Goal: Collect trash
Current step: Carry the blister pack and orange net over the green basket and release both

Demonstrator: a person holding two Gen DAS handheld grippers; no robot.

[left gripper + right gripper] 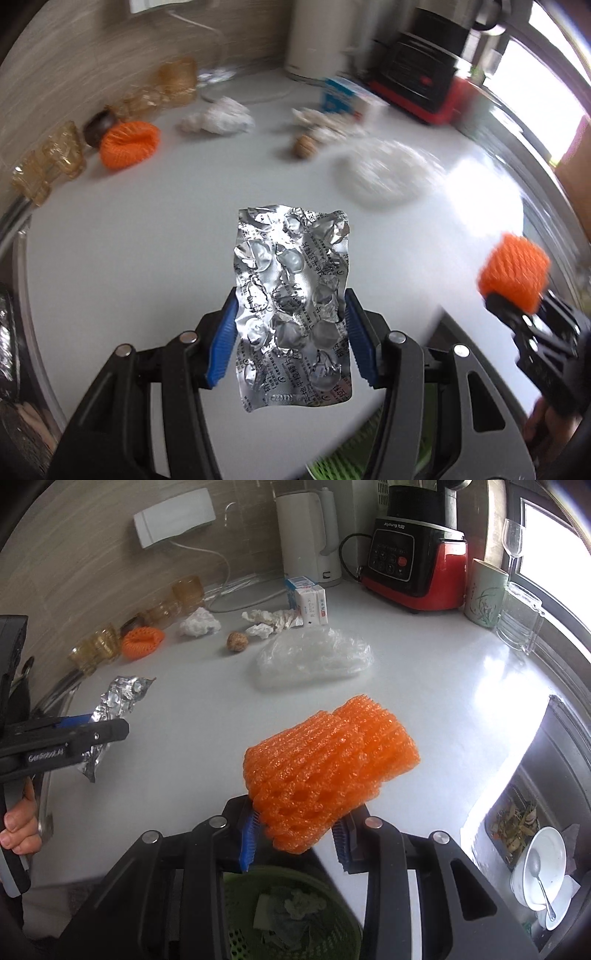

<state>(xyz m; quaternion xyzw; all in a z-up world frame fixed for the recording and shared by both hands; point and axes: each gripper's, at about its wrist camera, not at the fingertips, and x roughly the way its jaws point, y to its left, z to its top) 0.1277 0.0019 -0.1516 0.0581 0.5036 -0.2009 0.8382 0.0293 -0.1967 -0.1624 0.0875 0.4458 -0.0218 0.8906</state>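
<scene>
Already the left gripper (291, 328) pinches a crumpled silver foil blister pack (291, 299) and the right gripper (295, 834) an orange foam fruit net (328, 771) above the green plastic bin (295, 915), while tissues (199, 624), a clear plastic bag (314, 657) and a second orange net (142, 640) lie far across the white counter (443, 686).

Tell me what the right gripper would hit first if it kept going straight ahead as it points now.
Probably the clear plastic bag lying on the counter, beyond the orange foam net held by the right gripper. Depth is hard to judge.

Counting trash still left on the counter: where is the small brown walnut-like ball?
The brown walnut-like ball sits far back on the white countertop, between the crumpled white tissue and the clear plastic bag.
</scene>
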